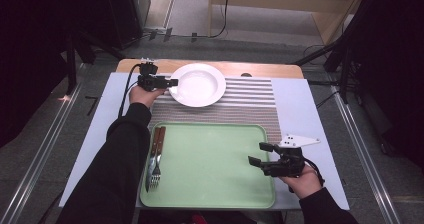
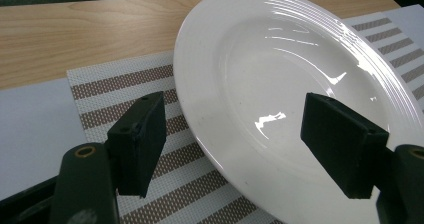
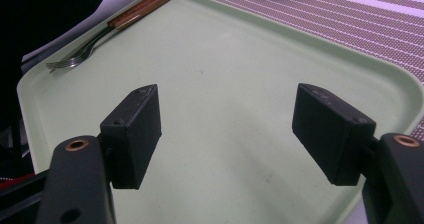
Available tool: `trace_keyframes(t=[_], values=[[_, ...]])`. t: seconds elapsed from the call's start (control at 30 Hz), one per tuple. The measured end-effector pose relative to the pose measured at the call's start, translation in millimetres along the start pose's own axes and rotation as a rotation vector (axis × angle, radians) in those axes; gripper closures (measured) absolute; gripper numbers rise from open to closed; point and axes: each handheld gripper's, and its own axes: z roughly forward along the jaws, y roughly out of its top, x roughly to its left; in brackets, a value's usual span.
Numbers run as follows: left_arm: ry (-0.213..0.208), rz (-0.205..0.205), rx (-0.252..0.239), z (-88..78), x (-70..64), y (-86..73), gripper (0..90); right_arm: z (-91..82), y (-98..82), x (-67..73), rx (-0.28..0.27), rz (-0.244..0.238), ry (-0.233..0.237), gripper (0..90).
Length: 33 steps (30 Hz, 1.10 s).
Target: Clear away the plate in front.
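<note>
Nearest, a pale green tray [image 1: 210, 169] holds a fork [image 1: 156, 171] and a wooden-handled knife [image 1: 150, 159] along its left edge; the right gripper [image 1: 260, 154] hovers at its right rim, jaws spread and empty. Beyond lies a striped placemat [image 1: 250, 104] on a white sheet over the wooden table [image 1: 260, 69]. The left gripper [image 1: 172, 82], jaws apart, straddles the white plate [image 1: 200, 84] rim. Grey floor [image 1: 250, 29] lies behind

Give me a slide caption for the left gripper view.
Left tool open, its jaws either side of the near rim of a white plate on a striped placemat.
</note>
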Motion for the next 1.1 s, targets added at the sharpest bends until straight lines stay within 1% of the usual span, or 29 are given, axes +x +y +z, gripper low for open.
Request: trace_keyframes(t=[0.03,0.1,0.17,0.3,0.4,0.43,0.6,0.7,0.8,1.0,1.1], values=[[0.004,-0.004,-0.005,2.7,1.1,0.2,25.4,0.2,-0.2,0.1,0.000,0.002,0.002,26.6],[0.023,-0.011,0.010,9.1,3.1,0.3,25.4,0.0,-0.6,0.6,0.002,0.005,0.001,26.5],[0.040,-0.011,0.011,15.0,3.7,-1.1,25.4,-0.3,-1.2,0.9,0.001,0.007,0.001,26.6],[0.048,-0.024,0.010,23.1,5.6,-4.4,25.5,-0.9,-2.0,-0.3,0.001,0.012,0.005,26.6],[0.040,-0.043,0.011,26.4,7.1,-6.1,26.2,-1.0,-2.1,-1.0,0.003,0.013,0.009,26.6],[0.044,-0.043,0.011,27.4,6.3,-6.4,26.5,-0.8,-2.0,-1.2,0.004,0.011,0.010,26.5],[0.042,-0.031,0.005,31.6,3.0,-7.1,26.5,0.9,-0.7,-0.9,0.003,0.006,0.017,26.5],[0.046,-0.021,0.011,34.1,2.0,-8.1,26.5,1.7,-0.1,-0.6,0.005,0.002,0.020,26.6],[0.033,-0.042,0.007,36.7,3.1,-9.4,26.5,2.3,0.1,-0.4,0.004,-0.002,0.023,26.6],[0.035,-0.034,-0.002,41.5,-0.7,-9.6,27.9,1.6,0.2,-0.7,0.006,-0.002,0.018,26.6],[0.028,-0.031,0.005,44.2,-3.4,-9.3,28.0,1.4,0.1,-0.6,0.005,-0.002,0.016,26.6]])
